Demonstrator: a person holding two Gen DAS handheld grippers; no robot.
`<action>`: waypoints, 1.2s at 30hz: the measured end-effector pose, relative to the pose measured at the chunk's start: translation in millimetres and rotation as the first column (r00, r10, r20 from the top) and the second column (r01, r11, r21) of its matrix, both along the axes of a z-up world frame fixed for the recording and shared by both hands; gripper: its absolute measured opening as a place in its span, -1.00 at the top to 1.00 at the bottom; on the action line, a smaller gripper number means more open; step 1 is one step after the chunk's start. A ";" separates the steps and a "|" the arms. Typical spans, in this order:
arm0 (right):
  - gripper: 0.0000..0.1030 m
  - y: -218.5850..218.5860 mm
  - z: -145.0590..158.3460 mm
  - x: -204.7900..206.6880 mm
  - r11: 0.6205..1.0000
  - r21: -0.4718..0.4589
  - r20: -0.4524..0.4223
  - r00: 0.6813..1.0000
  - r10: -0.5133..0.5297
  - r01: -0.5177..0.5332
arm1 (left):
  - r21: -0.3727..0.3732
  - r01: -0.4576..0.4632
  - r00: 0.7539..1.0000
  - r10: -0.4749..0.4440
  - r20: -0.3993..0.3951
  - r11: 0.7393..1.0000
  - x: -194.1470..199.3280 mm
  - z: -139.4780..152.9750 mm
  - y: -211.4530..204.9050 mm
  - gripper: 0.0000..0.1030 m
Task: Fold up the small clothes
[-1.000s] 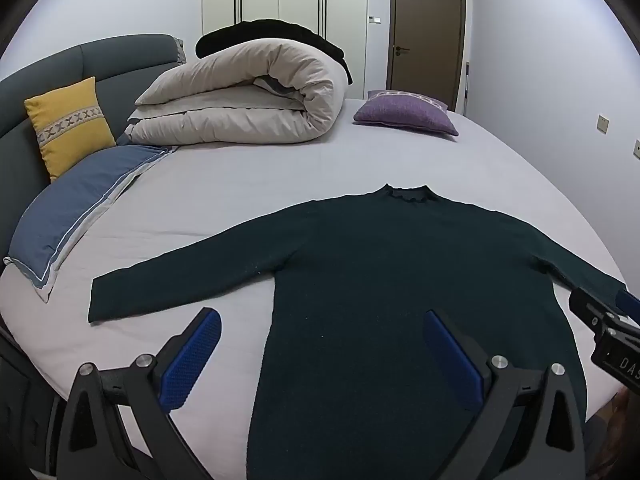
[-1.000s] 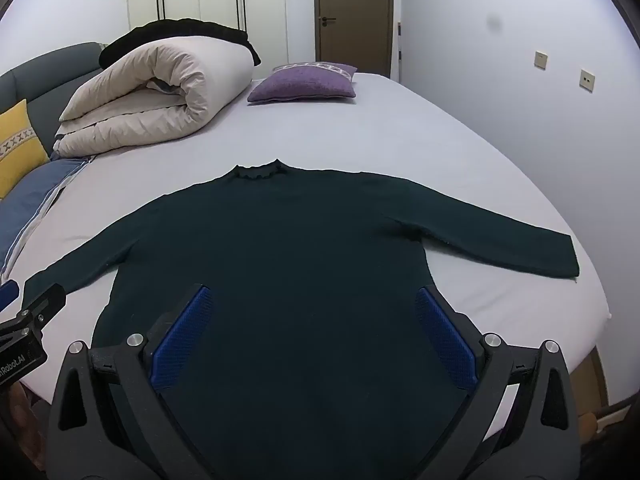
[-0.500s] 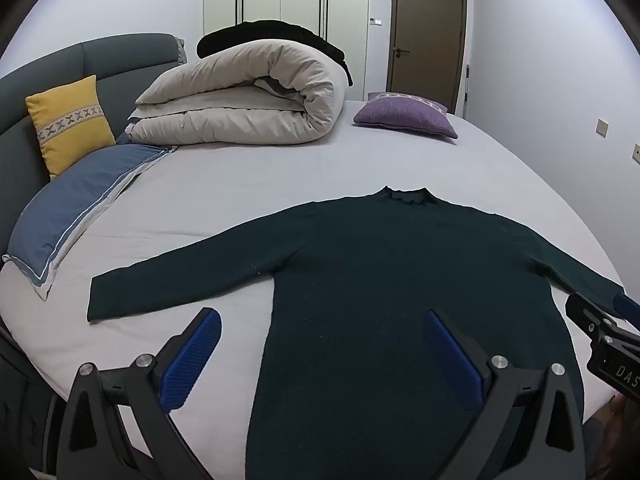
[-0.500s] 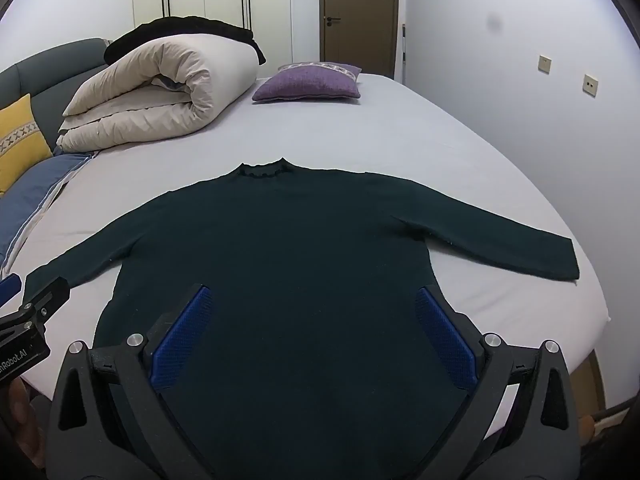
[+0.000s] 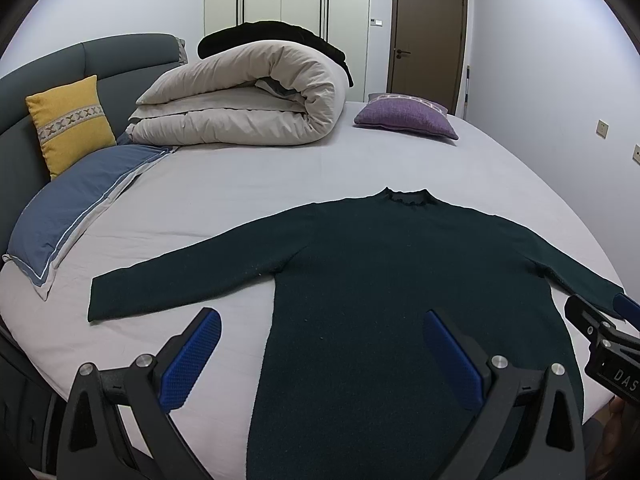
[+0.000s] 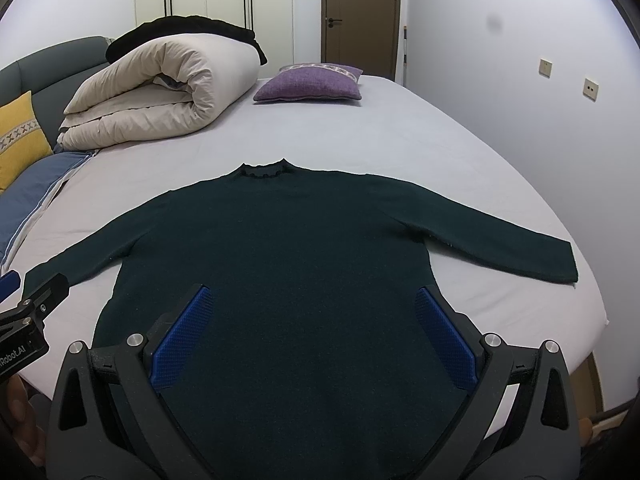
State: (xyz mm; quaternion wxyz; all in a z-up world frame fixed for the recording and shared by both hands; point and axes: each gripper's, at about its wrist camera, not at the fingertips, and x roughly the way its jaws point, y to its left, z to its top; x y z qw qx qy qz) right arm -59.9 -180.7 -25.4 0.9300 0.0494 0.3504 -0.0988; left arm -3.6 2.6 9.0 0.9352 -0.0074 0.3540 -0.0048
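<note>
Left wrist view: the dark green sweater [image 5: 400, 280] lies flat on the bed [image 5: 248, 184], collar pointing away toward the door [image 5: 426, 36], hem nearest the camera, so its long axis runs front to back. Both sleeves stretch out sideways. The left tool [image 5: 320, 344] hangs above the hem end, jaws spread wide, nothing between the blue pads [image 5: 192, 356]. One pad sits over bare sheet, the other over the sweater body. At the right edge the right tool [image 5: 600, 332] pokes in, just beside the sleeve cuff.

Beyond the collar, a rolled beige duvet [image 5: 240, 104] and a purple cushion [image 5: 404, 120] rest well apart from the garment. A blue pillow [image 5: 72, 212] and a yellow cushion [image 5: 70, 124] sit by the grey headboard [image 5: 120, 64].

Right wrist view: same sweater [image 6: 288, 264], collar again pointing away, one sleeve reaching out near the bed's edge. The right tool [image 6: 312, 332] is released too, pads wide apart over the lower body, gripping nothing. The left tool [image 6: 24, 312] shows at the left edge. The duvet [image 6: 160, 92] and purple cushion [image 6: 310, 86] lie far behind.
</note>
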 end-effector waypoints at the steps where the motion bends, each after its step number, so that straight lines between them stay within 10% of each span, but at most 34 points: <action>1: -0.99 0.0 -0.3 0.1 1.000 0.000 0.000 1.000 0.000 0.000 | 0.000 0.000 1.000 0.000 0.000 1.000 -1.0 1.0 1.0 -1.00; 36: -0.99 5.7 5.1 -0.4 0.999 -0.036 -0.003 1.000 0.016 -0.016 | -0.003 -0.001 1.000 0.001 0.005 1.000 -0.9 0.6 1.6 -1.00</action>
